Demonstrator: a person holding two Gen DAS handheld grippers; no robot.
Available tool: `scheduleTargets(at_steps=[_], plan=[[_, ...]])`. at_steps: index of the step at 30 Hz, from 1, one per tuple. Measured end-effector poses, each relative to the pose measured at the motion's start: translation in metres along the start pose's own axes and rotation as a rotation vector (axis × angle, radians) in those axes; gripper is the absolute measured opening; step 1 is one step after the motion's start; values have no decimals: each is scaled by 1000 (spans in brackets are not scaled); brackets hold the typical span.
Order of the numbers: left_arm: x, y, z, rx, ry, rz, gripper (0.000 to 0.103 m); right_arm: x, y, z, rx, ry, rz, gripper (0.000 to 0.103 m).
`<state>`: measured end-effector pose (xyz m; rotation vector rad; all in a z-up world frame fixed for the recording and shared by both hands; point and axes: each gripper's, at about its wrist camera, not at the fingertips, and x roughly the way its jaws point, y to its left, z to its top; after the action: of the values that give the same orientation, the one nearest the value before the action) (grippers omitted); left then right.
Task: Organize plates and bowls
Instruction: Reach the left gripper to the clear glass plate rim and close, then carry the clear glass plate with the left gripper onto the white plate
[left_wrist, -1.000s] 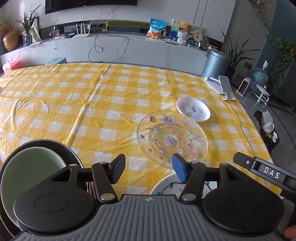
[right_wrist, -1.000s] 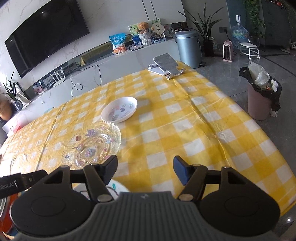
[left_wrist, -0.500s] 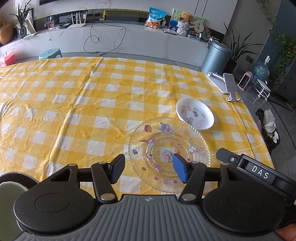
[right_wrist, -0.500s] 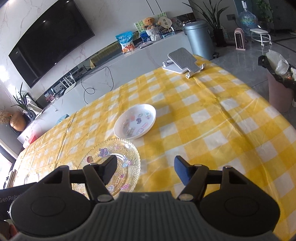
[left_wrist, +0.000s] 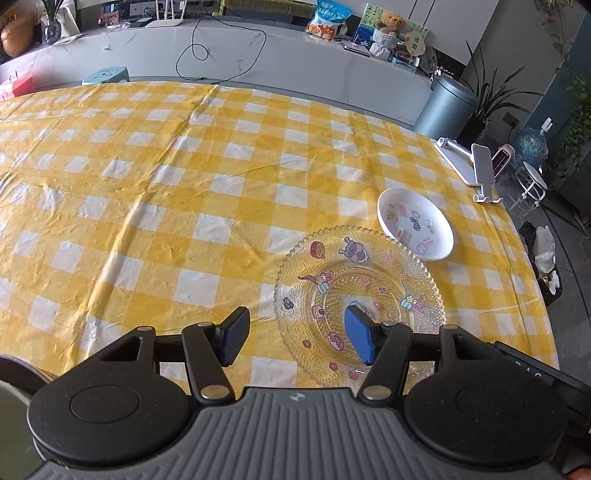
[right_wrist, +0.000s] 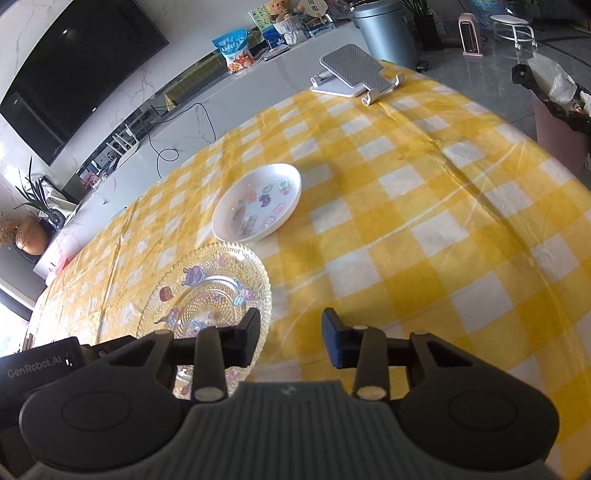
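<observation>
A clear glass plate (left_wrist: 388, 280) with cartoon stickers lies on the yellow checked tablecloth (left_wrist: 184, 184). It also shows in the right wrist view (right_wrist: 207, 291). A white bowl (left_wrist: 415, 223) with stickers sits just beyond it, also in the right wrist view (right_wrist: 258, 201). My left gripper (left_wrist: 297, 338) is open and empty, its right finger over the plate's middle. My right gripper (right_wrist: 291, 341) is open and empty, its left finger over the plate's right rim.
A grey phone stand (left_wrist: 472, 166) sits at the table's far right corner, also in the right wrist view (right_wrist: 354, 74). A dark dish edge (left_wrist: 14, 373) shows at the lower left. A bin with a bag (right_wrist: 557, 110) stands on the floor past the table's edge.
Both grippers have moved forward over the table toward the glass plate. The green dish at lower left has almost left the left wrist view. Both stayed open.
</observation>
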<state>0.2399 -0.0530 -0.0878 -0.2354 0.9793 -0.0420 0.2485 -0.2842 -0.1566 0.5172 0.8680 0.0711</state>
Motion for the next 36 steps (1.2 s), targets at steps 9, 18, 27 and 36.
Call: scheduleTargets(at_steps=[9,18,27,36], plan=[[13,8,4,-46,12,-2,59,7,-5,2,85,7,59,21],[26,9,5,-116,41,1,36,14,-1,5,80,-12,78,20],[29,7,6,-113,24,20,22,23,4,7,56,-28,75,19],[26,5,7,-96,17,29,18,24,10,5,-17,-32,49,7]])
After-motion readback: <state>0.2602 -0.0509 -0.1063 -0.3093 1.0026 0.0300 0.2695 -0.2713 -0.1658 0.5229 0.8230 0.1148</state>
